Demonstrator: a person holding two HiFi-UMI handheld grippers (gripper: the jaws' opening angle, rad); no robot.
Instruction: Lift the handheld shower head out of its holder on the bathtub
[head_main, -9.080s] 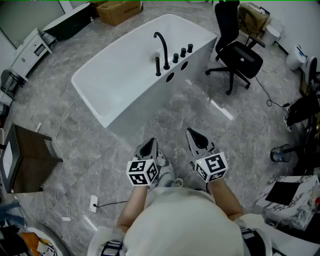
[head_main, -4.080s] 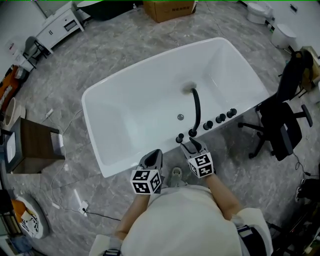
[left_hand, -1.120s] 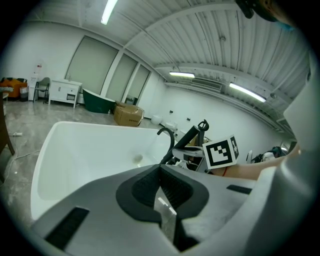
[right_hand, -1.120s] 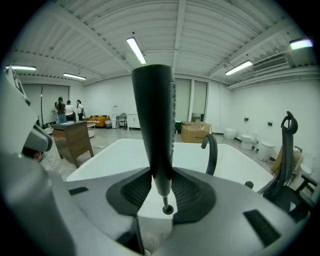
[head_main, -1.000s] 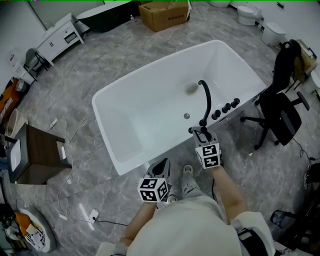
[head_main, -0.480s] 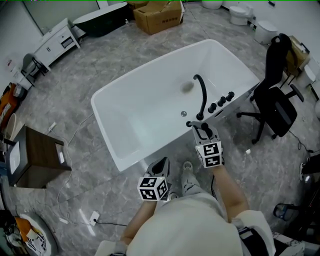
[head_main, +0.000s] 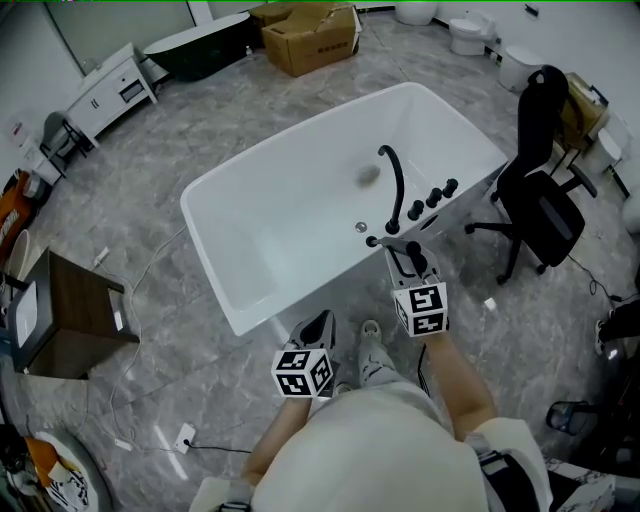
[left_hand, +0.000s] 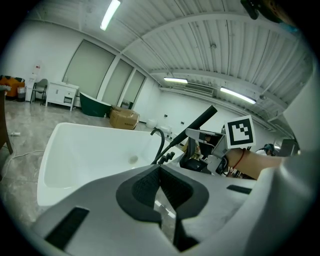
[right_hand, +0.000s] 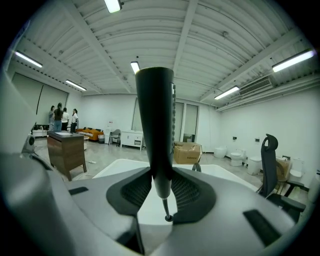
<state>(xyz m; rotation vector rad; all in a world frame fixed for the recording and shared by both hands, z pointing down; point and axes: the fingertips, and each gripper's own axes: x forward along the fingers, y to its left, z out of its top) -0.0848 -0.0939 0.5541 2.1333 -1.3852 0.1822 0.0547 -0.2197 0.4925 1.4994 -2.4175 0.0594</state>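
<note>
Item 1, shower head (right_hand: 154, 131): clamped upright between the pads of your right gripper (head_main: 408, 258), just above the near rim of the bathtub (head_main: 210, 260) and beside the faucet (head_main: 393, 180). Your left gripper (head_main: 319, 325) hangs apart from the tub, jaws together on nothing. Risk 1: the handle is smooth and tapered, so drag from its hose could make it slide or swivel in the pads; risk 2: a sideways swing may knock the faucet or the 3 knobs (head_main: 432, 198).

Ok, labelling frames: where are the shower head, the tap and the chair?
shower head (right_hand: 155, 131): right gripper view, its handle.
tap (head_main: 400, 190): head view, its neck.
chair (head_main: 543, 216): head view, its seat.
</note>
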